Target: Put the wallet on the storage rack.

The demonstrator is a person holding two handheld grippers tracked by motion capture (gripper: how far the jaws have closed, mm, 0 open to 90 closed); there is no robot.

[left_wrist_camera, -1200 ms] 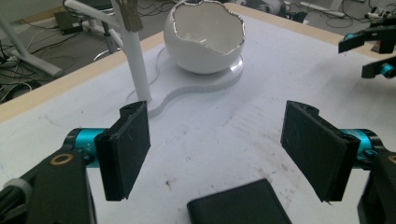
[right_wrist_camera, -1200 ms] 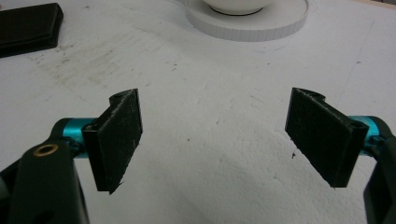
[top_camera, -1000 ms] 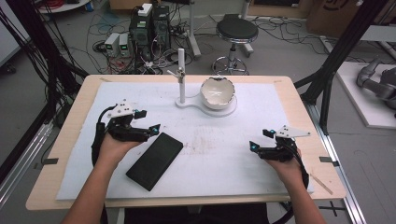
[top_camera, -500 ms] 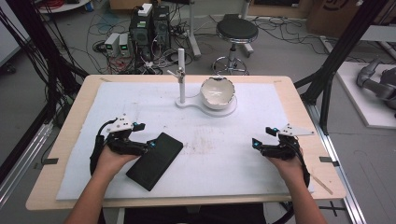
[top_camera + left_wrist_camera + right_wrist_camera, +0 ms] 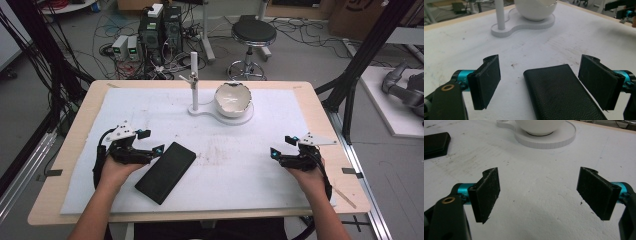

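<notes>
A black leather case (image 5: 166, 171) lies flat on the white mat, left of centre and turned diagonally. My left gripper (image 5: 151, 141) stands open just left of the case's far end. In the left gripper view the case (image 5: 561, 95) reaches in between the wide-spread jaws of that gripper (image 5: 541, 75), closer to the right jaw and untouched. At the mat's right side my right gripper (image 5: 282, 146) is open over bare mat. The right gripper view shows its jaws (image 5: 540, 195) apart with nothing between them and the case's corner (image 5: 435, 145) far off.
A white bowl (image 5: 233, 99) with a chipped rim sits on a flat white base (image 5: 245, 117) at the back centre, with an upright white post (image 5: 194, 80) beside it. Wooden table edge (image 5: 200, 216) frames the mat. Stool, cables and equipment stand on the floor beyond.
My left gripper has come toward the person and down, so the case's far end now lies between its open jaws. The right gripper has barely shifted.
</notes>
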